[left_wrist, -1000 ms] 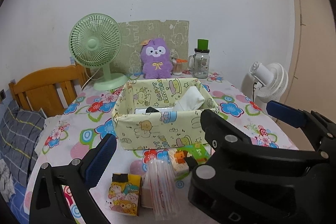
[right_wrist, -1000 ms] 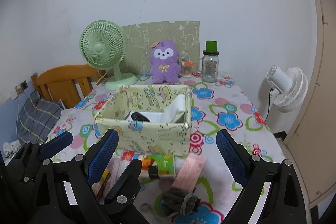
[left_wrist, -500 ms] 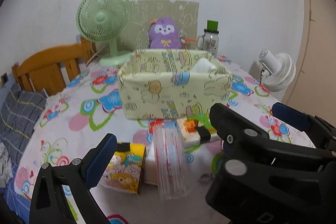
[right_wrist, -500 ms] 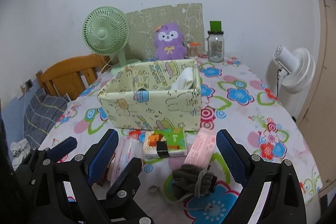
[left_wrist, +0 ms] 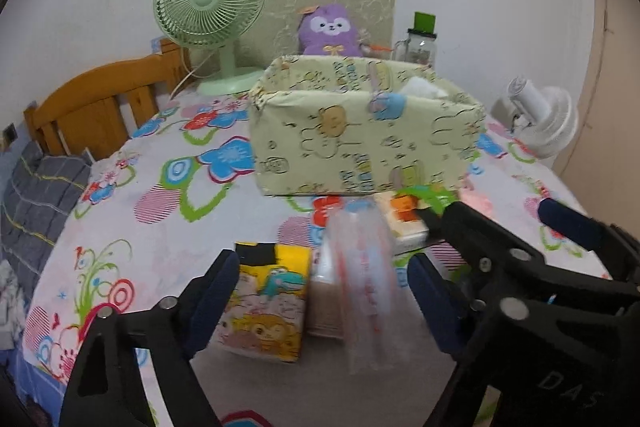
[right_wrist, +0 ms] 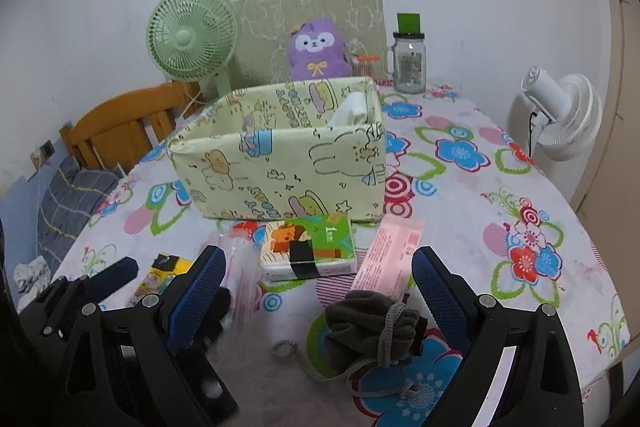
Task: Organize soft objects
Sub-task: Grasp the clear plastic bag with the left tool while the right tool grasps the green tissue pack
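In front of me on the bench (right_wrist: 500, 187) lie the soft things: a yellow cartoon tissue pack (left_wrist: 266, 303), a clear plastic packet with red print (left_wrist: 364, 291) just right of it, a green and orange tissue pack (right_wrist: 310, 247) close to the box, a pink packet (right_wrist: 390, 257) beside that, and a dark grey drawstring pouch (right_wrist: 370, 325) nearest me, its cord trailing on the cloth.

My left hand-held gripper (left_wrist: 324, 297) tilts down over the yellow pack and the clear packet; its jaws are closing, both items between them, the pads not yet pressing. My right hand-held gripper (right_wrist: 320, 291) also angles down, jaws wide, the grey pouch between them and untouched.

The pale yellow fabric box (right_wrist: 280, 163) stands behind the packs, with something white (right_wrist: 352, 109) poking above its rim at the right; the rest of its inside is hidden.
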